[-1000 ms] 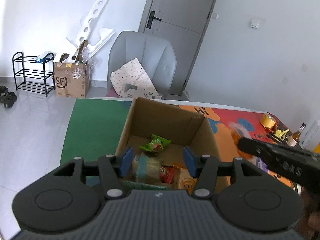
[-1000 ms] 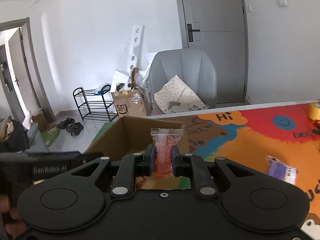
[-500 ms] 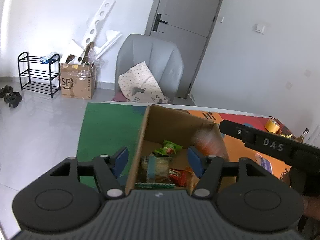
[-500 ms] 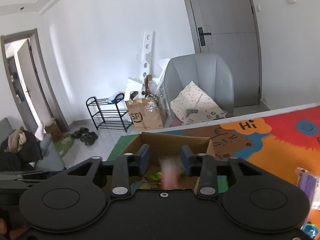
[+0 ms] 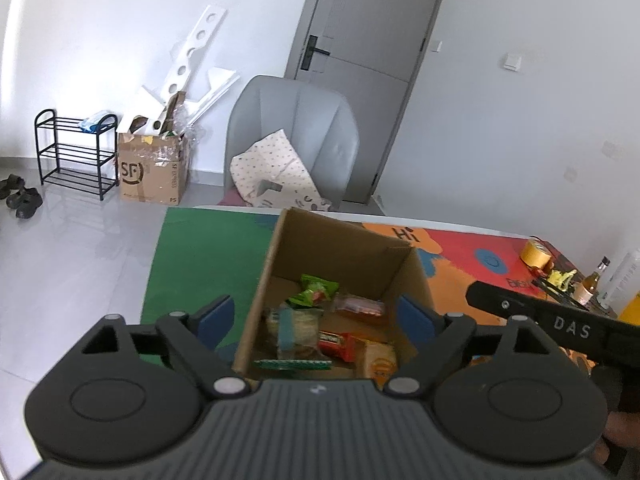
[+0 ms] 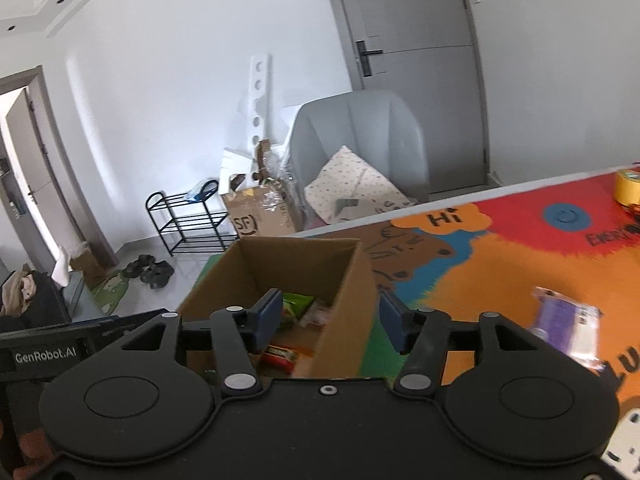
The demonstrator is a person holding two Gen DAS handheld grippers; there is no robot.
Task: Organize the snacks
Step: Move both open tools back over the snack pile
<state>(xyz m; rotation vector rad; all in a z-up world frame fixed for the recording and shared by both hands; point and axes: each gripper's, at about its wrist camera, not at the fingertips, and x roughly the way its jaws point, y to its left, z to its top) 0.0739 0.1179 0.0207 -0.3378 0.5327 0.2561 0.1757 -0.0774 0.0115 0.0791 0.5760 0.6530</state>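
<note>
Snacks sit in a loose heap at the bottom of the open cardboard box point(image 5: 340, 256), which fills the lower middle of the left wrist view: a green packet point(image 5: 316, 290) toward the back, a clear orange-red wrapper point(image 5: 360, 306) beside it, a red bar point(image 5: 338, 344) and a pale biscuit pack point(image 5: 294, 326) nearer the camera. The box stands on a bright play mat point(image 6: 500, 264) with its flaps up, so anything let go above it drops straight in.

The left gripper point(image 5: 316, 318) hangs over the near rim with its jaws spread wide and opening further, its blue pads point(image 5: 214, 316) either side of the box mouth and nothing between them; it looks placed there to reach into the pile or simply to wait out of the way. The right gripper point(image 6: 326, 318) is lower centre of its own view, jaws partly apart and opening, empty as well; one pad sits over the inside of the box and the other outside its right wall, which fits a release made just above the rim.

One snack is not in the box: a purple packet point(image 6: 566, 322) lies on the mat at the right edge of the right wrist view (blurred, so its print cannot be read). It is probably the next pick for the right gripper, being on that side. A roll of yellow tape point(image 6: 626, 188) rests far off at the upper right.
</note>
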